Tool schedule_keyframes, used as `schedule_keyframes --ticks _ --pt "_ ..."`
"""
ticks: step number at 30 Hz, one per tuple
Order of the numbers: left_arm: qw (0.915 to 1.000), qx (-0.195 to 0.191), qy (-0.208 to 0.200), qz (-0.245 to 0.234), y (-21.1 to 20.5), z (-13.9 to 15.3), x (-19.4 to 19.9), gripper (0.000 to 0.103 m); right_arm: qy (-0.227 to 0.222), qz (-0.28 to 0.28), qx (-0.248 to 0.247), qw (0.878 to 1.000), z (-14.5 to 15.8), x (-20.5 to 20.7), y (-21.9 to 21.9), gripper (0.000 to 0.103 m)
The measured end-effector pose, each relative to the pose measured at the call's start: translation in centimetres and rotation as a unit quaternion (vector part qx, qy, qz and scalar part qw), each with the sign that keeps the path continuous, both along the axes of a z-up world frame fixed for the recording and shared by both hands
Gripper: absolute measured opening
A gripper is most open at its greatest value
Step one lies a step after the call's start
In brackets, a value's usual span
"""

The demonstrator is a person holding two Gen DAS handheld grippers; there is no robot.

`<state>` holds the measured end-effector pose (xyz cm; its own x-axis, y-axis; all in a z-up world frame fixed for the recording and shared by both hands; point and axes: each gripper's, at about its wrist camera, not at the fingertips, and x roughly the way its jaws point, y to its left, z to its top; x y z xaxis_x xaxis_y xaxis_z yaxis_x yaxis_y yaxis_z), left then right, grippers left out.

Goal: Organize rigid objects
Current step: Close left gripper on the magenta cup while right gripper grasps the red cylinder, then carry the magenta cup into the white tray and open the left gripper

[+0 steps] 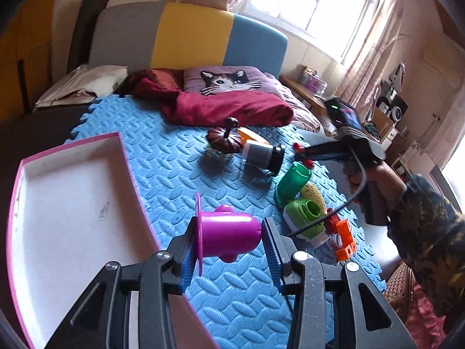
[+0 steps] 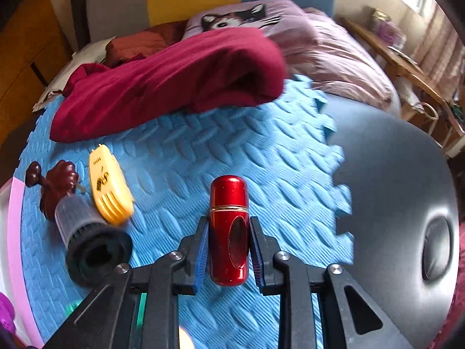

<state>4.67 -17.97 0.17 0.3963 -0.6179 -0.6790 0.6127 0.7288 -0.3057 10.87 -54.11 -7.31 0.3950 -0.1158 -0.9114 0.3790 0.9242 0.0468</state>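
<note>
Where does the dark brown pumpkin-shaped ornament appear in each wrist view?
Left wrist view: the pumpkin ornament sits above centre on the blue foam mat, touching the black-capped jar.
Right wrist view: the pumpkin ornament lies at the far left edge, just behind the same jar.
Shared landmark: the dark red blanket beyond it, below the cat pillow.

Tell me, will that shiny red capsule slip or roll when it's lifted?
The red capsule looks glossy and rounded, so it may slide between the right gripper's pads. Set down on the blue foam mat, it would probably roll.
</note>
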Motion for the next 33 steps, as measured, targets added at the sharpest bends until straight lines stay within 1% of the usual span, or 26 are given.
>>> schedule_keyframes --ticks 4,7,9,12,14,16,18,21,22,23,24,27,33 --pt "0.9997 0.001 -0.002 0.024 2.2 0.1 0.0 0.042 -0.031 -0.006 -0.022 0.999 2.7 -2.4 0.3 0.025" --pt "0.9987 0.003 -0.004 0.051 4.3 0.0 0.2 0.042 -0.077 0.004 -0.031 0.997 6.0 -4.4 1.8 0.025" --pt "0.9973 0.005 -0.006 0.073 5.9 0.0 0.5 0.042 -0.103 0.025 -0.025 0.994 7.5 -5.2 3.3 0.025" --pt "0.9941 0.011 -0.001 0.108 8.3 -0.6 1.2 0.042 -0.132 0.088 0.004 0.987 8.7 -6.1 7.4 0.025" --pt "0.9912 0.015 0.007 0.131 9.9 -1.1 1.8 0.042 -0.136 0.126 0.025 0.982 8.1 -6.4 10.7 0.025" --pt "0.9889 0.020 0.014 0.146 11.1 -1.7 2.4 0.042 -0.129 0.163 0.042 0.977 6.6 -6.4 14.2 0.025" --pt "0.9870 0.023 0.023 0.157 11.8 -2.1 3.1 0.042 -0.111 0.191 0.034 0.975 4.9 -6.2 17.3 0.025" --pt "0.9850 0.026 0.034 0.167 12.2 -2.4 4.6 0.042 -0.069 0.226 0.023 0.971 1.1 -5.1 20.7 0.025" --pt "0.9849 0.026 0.038 0.167 12.1 -2.4 5.1 0.042 -0.059 0.232 0.014 0.971 0.1 -4.9 21.4 0.025" --pt "0.9847 0.024 0.039 0.168 12.0 -2.4 5.8 0.042 -0.071 0.239 -0.005 0.968 0.0 -5.0 21.9 0.025" --pt "0.9849 0.024 0.040 0.167 11.6 -2.4 6.4 0.042 -0.069 0.245 -0.012 0.967 0.0 -5.0 22.1 0.025" --pt "0.9851 0.026 0.040 0.165 10.3 -2.4 8.5 0.042 -0.074 0.245 0.002 0.967 0.0 -5.0 21.7 0.026" --pt "0.9857 0.041 0.035 0.160 7.0 -2.9 12.1 0.042 -0.079 0.246 -0.001 0.966 -0.4 -5.0 21.5 0.026"
